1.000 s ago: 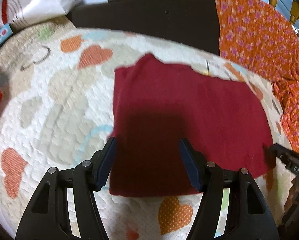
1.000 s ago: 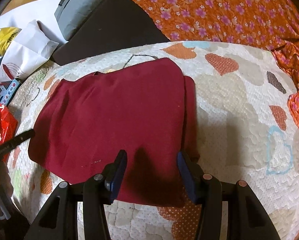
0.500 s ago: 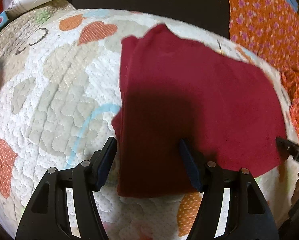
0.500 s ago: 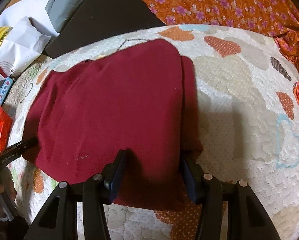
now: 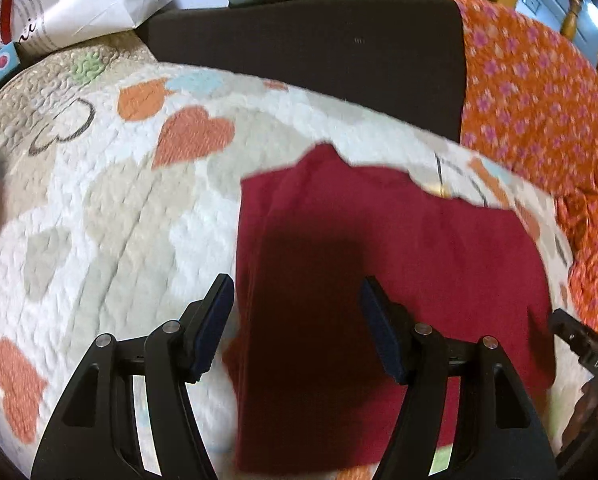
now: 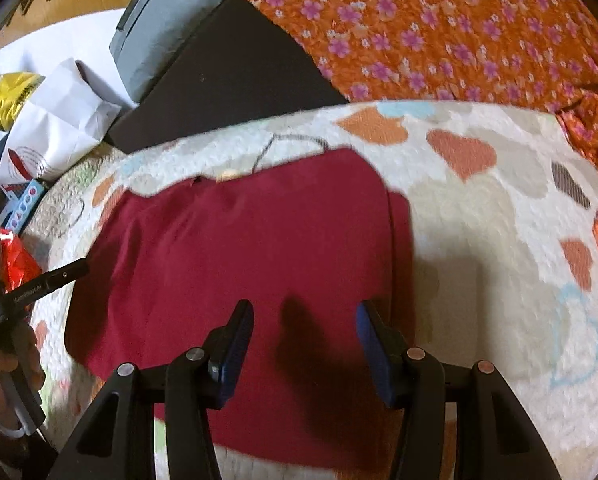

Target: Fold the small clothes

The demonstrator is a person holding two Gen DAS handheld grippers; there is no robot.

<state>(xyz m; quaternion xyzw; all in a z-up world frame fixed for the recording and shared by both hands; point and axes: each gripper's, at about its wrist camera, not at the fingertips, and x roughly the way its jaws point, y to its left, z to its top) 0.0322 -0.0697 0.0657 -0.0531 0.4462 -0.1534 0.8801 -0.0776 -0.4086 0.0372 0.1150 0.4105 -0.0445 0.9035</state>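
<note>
Clearly soft, light dark-red garment [image 5: 399, 264] lies flat on heart-print quilt [image 5: 99, 208], directly beneath both tongs. Left tongs [image 5: 297, 322] and right tongs [image 6: 303, 352] gape open, empty. Likely limp, creases easily; pinch near-edge corners, lift together.

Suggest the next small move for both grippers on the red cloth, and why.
Probably lower both grippers onto the near edge of the red cloth and pinch it. The left gripper and right gripper both hover open above that edge, nothing between their pads. The cloth lies flat on the heart-print quilt, already folded narrow, so a fold away from the cameras looks next.
</note>
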